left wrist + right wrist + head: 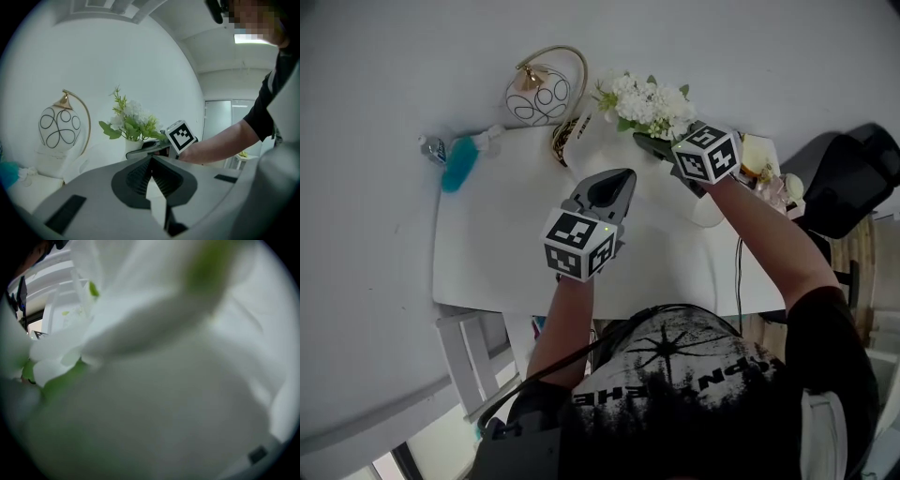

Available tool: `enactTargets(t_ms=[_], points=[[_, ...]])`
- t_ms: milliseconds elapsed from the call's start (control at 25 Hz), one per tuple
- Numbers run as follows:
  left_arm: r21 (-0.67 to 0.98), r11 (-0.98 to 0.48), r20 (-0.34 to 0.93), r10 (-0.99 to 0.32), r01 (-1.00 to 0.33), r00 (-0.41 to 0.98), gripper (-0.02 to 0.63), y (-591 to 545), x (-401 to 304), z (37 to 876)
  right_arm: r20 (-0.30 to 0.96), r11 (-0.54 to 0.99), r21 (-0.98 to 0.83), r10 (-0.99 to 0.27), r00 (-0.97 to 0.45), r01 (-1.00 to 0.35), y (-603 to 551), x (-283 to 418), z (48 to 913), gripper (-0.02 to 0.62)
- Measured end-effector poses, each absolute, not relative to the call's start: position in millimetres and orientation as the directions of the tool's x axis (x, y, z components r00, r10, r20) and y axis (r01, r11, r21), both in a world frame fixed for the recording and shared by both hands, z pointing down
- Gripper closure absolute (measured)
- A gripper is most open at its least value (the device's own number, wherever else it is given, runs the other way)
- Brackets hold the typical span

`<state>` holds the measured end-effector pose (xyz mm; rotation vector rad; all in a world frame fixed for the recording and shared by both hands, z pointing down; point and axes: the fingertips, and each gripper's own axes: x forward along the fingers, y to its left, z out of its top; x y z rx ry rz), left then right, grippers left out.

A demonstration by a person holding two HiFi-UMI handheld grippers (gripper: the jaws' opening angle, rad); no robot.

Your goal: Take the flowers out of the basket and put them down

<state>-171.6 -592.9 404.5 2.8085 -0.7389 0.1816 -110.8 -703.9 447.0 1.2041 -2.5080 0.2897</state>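
Blurring the whole right gripper view, the flowers [140,310] show clearly from the left gripper [151,160], jaws pressed together: the right gripper [142,151] pinches them just above the basket [132,145].

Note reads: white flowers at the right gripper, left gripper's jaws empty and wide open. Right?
No: the jaws of the left gripper are empty but together, as the left gripper view shows. The white flowers are at the right gripper.

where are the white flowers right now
In the head view the flowers are over the table's far edge, right of centre, just right of the round white-and-gold ornament, with the right gripper at their base.
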Motion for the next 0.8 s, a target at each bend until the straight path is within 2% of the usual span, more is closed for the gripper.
enactTargets(t_ms=[560,800], points=[[0.156,-0.901,0.167,-0.380,-0.405,0.910,0.595,-549,-106,386,0.378,0.604,-0.020,-0.733,-0.566,-0.796,-643,-63,376,0.354],[0.124,-0.924,0.162,-0.340,-0.361,0.926,0.595,-523,-62,370,0.312,0.588,0.006,-0.770,-0.557,-0.809,-609,-21,335,0.354]])
